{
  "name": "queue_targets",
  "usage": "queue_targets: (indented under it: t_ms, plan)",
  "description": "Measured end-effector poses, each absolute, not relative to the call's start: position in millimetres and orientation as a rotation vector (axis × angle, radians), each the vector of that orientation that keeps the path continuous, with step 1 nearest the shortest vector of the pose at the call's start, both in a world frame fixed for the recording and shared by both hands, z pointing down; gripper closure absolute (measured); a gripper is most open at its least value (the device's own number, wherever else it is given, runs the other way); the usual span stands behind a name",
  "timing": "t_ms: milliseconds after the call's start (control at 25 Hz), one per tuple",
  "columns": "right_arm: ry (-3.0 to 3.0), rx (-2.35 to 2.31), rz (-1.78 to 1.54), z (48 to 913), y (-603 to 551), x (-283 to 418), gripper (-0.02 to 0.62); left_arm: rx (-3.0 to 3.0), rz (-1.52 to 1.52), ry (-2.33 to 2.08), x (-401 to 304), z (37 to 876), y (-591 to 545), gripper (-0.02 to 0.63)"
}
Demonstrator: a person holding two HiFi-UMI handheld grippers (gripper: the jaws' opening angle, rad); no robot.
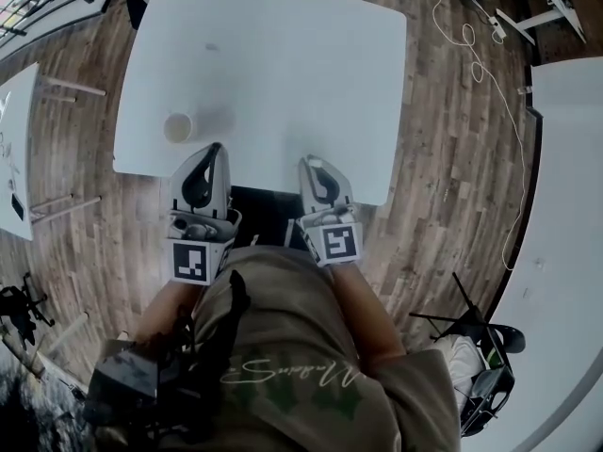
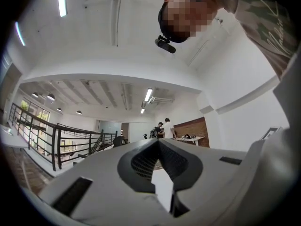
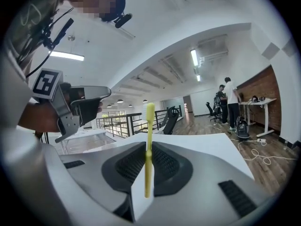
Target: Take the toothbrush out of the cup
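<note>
Right gripper view is showing the right gripper point(image 3: 148, 144) clenching a slim yellow-green plastic toothbrush point(image 3: 149, 126) between its black ribbed pads point(image 3: 127, 166). The toothbrush is standing upright. Its upper end is rising above the jaw tips and its lower end is hanging in the gap behind them. A white table with rounded corners point(image 3: 202, 147) is lying beyond the jaws.

Left gripper view is showing the left gripper point(image 2: 158, 142) with its jaws pressed together at the tips and gripping nothing. That view is looking slightly upward across a black metal railing point(image 2: 56, 140) toward two people point(image 2: 164, 128) standing far off beside a desk.

Head view is showing both grippers side by side over the near edge of the table, each carrying its marker cube at the rear. A pale round cup point(image 1: 178, 127) is standing upright on the table near the front left corner. It is sitting just ahead and to the left of the left gripper, apart from it. The cup's interior is appearing too small to inspect. The toothbrush is sitting out of the cup, in the right gripper, well to the cup's right. A wood-plank floor point(image 1: 452, 158) is surrounding the table, and a white cable point(image 1: 471, 45) is trailing across it at the right.
</note>
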State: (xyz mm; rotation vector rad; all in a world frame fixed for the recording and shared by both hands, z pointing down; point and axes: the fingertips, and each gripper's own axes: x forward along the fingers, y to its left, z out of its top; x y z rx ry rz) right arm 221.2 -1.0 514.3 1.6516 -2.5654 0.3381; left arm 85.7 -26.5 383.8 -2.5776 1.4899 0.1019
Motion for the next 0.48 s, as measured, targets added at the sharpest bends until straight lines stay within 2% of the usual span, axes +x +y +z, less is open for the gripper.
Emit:
queue_targets:
  t_ms: [480]
  plan:
    - [-2.563, 1.532, 0.422, 572, -5, 213, 0.557, -2.56, 0.097, 1.539, 80, 431, -33, 0.594]
